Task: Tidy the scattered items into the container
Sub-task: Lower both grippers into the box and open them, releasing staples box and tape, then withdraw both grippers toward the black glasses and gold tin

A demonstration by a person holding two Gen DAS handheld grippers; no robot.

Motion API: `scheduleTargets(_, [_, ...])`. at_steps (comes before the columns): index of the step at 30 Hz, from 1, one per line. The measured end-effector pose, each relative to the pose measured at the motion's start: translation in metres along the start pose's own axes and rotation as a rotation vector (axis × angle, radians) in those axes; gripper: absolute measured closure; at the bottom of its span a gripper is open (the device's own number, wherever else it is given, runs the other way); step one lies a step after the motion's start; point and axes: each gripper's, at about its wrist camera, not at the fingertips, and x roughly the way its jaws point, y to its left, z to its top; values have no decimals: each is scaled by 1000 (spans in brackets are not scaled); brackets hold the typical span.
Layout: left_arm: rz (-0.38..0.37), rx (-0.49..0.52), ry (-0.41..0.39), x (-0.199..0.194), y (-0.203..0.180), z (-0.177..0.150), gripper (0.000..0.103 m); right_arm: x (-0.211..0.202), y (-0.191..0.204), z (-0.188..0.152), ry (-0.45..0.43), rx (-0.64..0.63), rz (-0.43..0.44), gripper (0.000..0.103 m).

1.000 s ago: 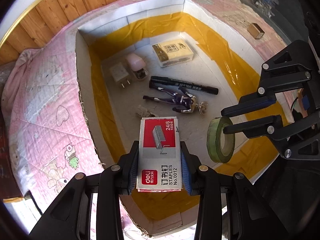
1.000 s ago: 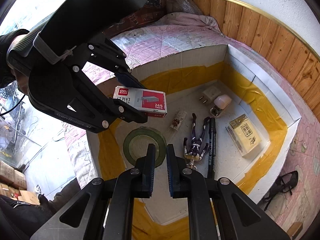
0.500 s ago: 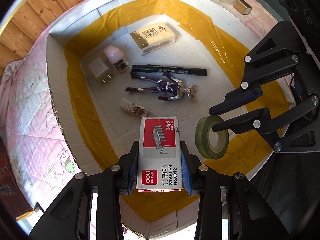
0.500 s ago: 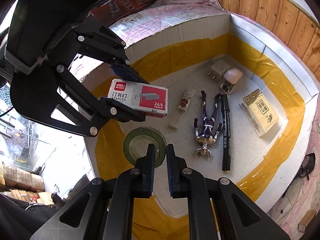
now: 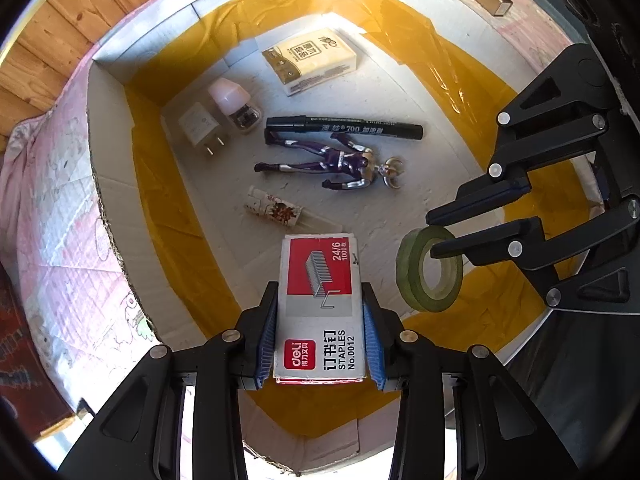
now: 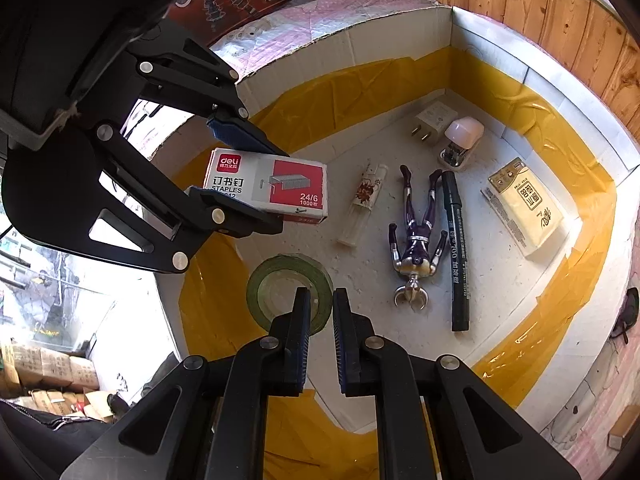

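Wooden wall boards and a pink quilted bed frame the cardboard container (image 5: 108,184), its inner walls lined with yellow tape. We hold both grippers above its open top. Our left gripper (image 5: 320,332) has its jaws pinching the staple box (image 5: 320,296) by its long sides; our right gripper (image 6: 322,320) has its jaws pinching the wall of the green tape roll (image 6: 288,280), one finger through the hole. We judge the box stiff and a little heavy for its size, so the flat sides suit it; the roll is light, rigid and slick, best taken across its wall. Beyond our jaws on the container floor we count one each: marker (image 5: 344,128), purple figure (image 5: 320,160), tissue pack (image 5: 310,62), plug adapter (image 5: 198,128), pink-capped stapler (image 5: 234,104), and lighter (image 5: 276,210).
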Motion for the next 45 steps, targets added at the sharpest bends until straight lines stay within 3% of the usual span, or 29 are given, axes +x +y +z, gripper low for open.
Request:
scheduleTargets(9, [8,-25,8,-6,-2,-3,51,-2,-8,-5,-3,55,38,85])
scheduleTargets(23, [25,-84,-33,-31,-4,-10,51,-39,-19,-21,-118,119,71,85])
scheduleTargets(33, [61,-117,-178,-72,-26,-3,51,-82,-30,-43,-314,198,74,84])
scheduleTargets(38, [112,-169,-268,-91,-38,0,51,-110,-31,-56,-453,217,69,84])
scheduleTargets(40, [118,-188,-295,-97,-42,-1,51,-119,-32,-61,-491,227,73,78])
scheduleTargets(45, [141,-213,-357,-109,-56,-4,51,-138,-37,-76,-570,254,72,74])
